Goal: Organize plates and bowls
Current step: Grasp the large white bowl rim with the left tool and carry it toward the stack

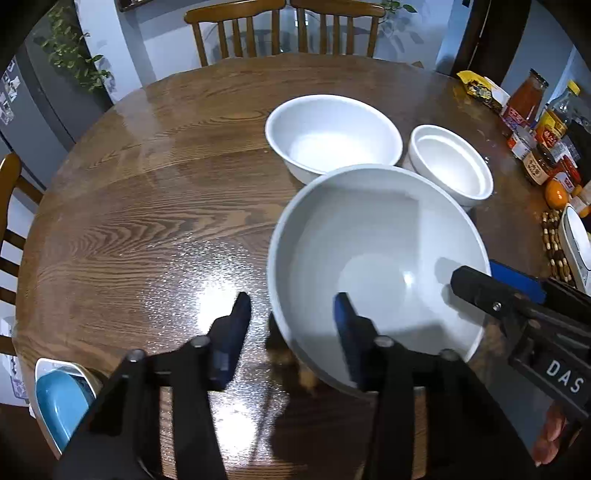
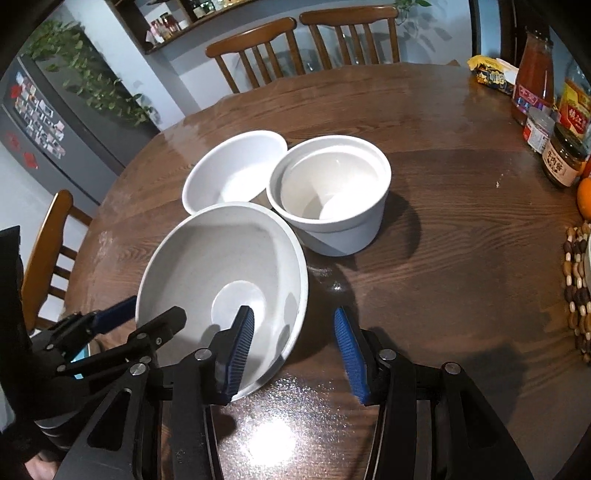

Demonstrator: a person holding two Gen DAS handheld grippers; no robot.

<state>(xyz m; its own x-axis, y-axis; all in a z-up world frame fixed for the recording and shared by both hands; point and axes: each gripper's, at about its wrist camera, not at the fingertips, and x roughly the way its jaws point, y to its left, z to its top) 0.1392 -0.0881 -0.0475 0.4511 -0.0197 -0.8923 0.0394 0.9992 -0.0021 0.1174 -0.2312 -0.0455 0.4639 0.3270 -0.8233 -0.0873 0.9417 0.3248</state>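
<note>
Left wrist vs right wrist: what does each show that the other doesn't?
Left wrist only: a blue dish in a white holder at the table's near left edge.
Right wrist only: a wall shelf of jars.
Both: the tilted big bowl, straddled on its rim by the left gripper and the right gripper, pads not clearly pressing; two white bowls behind, wooden table, chairs, fridge, condiment bottles.
</note>
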